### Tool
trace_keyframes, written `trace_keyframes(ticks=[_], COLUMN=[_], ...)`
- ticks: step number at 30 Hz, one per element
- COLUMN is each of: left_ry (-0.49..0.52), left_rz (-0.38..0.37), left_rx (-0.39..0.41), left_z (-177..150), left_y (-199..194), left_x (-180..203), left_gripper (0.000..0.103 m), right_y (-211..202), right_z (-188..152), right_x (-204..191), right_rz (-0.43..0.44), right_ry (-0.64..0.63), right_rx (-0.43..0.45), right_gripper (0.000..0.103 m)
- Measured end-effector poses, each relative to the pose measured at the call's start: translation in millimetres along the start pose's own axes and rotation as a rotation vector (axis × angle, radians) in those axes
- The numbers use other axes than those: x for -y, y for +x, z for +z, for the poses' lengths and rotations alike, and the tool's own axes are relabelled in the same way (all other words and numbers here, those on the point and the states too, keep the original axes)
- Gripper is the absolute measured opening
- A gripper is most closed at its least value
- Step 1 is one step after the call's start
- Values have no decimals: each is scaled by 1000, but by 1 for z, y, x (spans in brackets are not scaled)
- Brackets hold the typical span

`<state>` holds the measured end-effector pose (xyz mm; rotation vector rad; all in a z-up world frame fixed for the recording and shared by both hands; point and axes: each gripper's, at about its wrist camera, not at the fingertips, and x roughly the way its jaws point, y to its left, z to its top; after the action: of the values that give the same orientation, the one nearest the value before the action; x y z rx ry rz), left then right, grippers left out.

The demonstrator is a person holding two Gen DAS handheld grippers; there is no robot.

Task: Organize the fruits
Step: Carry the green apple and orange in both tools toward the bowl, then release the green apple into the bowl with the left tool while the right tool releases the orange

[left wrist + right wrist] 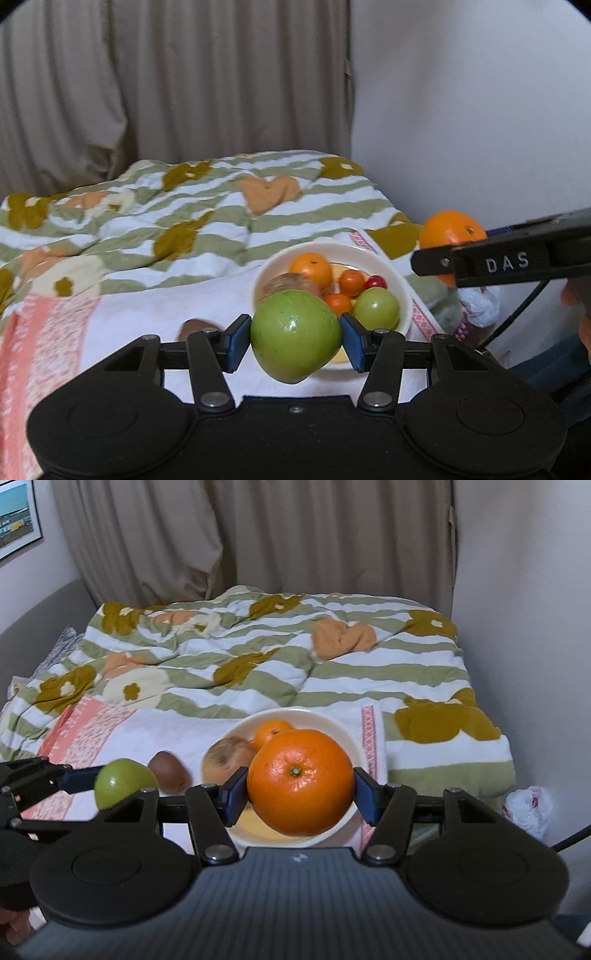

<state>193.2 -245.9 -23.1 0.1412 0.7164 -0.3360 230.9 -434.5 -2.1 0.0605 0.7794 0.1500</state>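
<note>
Both hands are loaded right now, so the step in hand looks like carrying fruit to the bowl [332,723] that sits on the towel [122,734] on the bed [332,679]. I'd do one at a time — the bowl already has a small orange [311,268], a brownish fruit [229,757], a few little tomatoes [351,282] and a small green one [377,308], so there isn't much bare space. Come in low over the rim, aim for a gap, and let go only once the fruit is nearly resting on something, otherwise it'll bounce off the pile onto the bedding.

The left claw [295,338] is partly closed and pinching the green apple [295,334] between its blue pads [236,341], held in the air just in front of the bowl. The right claw [301,792] is spread wider, clamped on the big orange [301,781] above the bowl's near side. A kiwi [168,771] lies on the towel just left of the bowl — probably next.
</note>
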Motion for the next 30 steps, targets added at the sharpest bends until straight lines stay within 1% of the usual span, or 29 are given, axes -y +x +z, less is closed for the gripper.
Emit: trace_keyframes(ticks=[5,12,18,23,26,28,29,30], left_ry=[41,93,171,196,201,201,203,208], left_rz=[-37,-62,-67,-75,-71,-74,-74,-73], left_rx=[-43,-123,-139,-172,-173,-160,-148,-134], left_z=[11,9,-2,-9,-9,-8,-7,-6], left_y=[38,83,100,109,109,105,102,99], left_x=[11,27,43,50,50,49,49,50], left_gripper=[56,56,56,57,58,80,97,101], right_y=[25,57,73,78,78,79,78,78], right_z=[10,15,16,15,14,14,14,15], right_x=[16,32,42,48,51,52,52,52], right_rz=[-25,-25,-27,-28,-28,-28,-30,-30], right_ry=[25,56,75,88,97,96,96,95], right_rx=[-22,-63,-80,-80,-82,-82,-81,-81], right_gripper=[74,74,74,74,74,74,74,74])
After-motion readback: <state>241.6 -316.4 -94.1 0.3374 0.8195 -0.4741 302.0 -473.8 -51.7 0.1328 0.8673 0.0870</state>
